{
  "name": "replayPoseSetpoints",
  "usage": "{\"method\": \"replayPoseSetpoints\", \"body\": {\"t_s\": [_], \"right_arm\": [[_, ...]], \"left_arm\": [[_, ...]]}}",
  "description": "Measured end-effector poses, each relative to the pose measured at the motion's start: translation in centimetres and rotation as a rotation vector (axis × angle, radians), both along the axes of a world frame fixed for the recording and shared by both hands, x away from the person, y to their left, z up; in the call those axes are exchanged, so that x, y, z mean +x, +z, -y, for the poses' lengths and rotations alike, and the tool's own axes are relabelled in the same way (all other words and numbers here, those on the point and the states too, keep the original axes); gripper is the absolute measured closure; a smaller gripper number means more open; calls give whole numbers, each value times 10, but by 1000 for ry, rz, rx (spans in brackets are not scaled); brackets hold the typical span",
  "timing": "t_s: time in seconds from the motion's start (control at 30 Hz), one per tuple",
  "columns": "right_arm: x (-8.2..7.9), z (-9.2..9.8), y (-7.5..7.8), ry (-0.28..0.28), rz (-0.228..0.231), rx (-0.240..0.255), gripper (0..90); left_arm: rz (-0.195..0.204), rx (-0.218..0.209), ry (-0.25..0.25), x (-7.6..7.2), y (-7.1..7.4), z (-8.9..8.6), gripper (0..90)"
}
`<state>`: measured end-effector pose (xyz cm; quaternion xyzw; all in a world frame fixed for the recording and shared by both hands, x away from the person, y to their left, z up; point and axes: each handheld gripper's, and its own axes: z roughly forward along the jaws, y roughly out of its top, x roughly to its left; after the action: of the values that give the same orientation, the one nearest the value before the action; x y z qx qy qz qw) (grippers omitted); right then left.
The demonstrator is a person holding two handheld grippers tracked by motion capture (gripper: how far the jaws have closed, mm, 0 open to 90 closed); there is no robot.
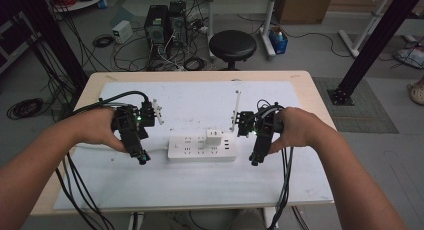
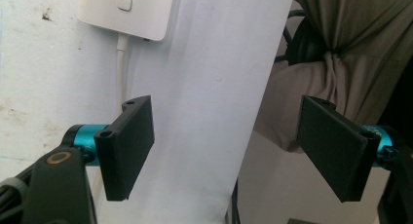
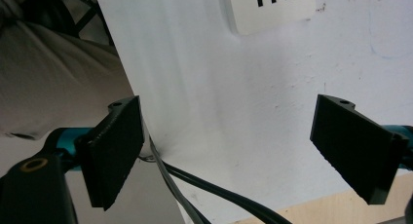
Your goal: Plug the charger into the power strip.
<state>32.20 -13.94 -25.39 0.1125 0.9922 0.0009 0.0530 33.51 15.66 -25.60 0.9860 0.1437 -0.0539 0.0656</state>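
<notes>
Glossy white rectangular plastic power strip (image 1: 202,148), boxy white adapter (image 1: 214,137) plugged in, mid-bench on matte white sheet (image 1: 200,185). Left gripper (image 2: 224,151), right gripper (image 3: 243,151): flat black pads spread, empty.

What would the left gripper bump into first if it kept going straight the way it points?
Probably the white sheet on the table; the left gripper is open, with the power strip off to one side, though depth is unclear.

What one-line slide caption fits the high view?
Two open hand-held grippers, left and right, flank a white power strip with a charger plugged in.
</notes>
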Motion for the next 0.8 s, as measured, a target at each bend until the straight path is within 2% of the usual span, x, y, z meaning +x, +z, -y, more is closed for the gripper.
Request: {"method": "replayPoseSetpoints", "body": {"t_s": [0.8], "right_arm": [[1, 6, -3, -35, -5, 8, 121]], "left_arm": [[1, 5, -9, 2, 1, 3, 222]]}}
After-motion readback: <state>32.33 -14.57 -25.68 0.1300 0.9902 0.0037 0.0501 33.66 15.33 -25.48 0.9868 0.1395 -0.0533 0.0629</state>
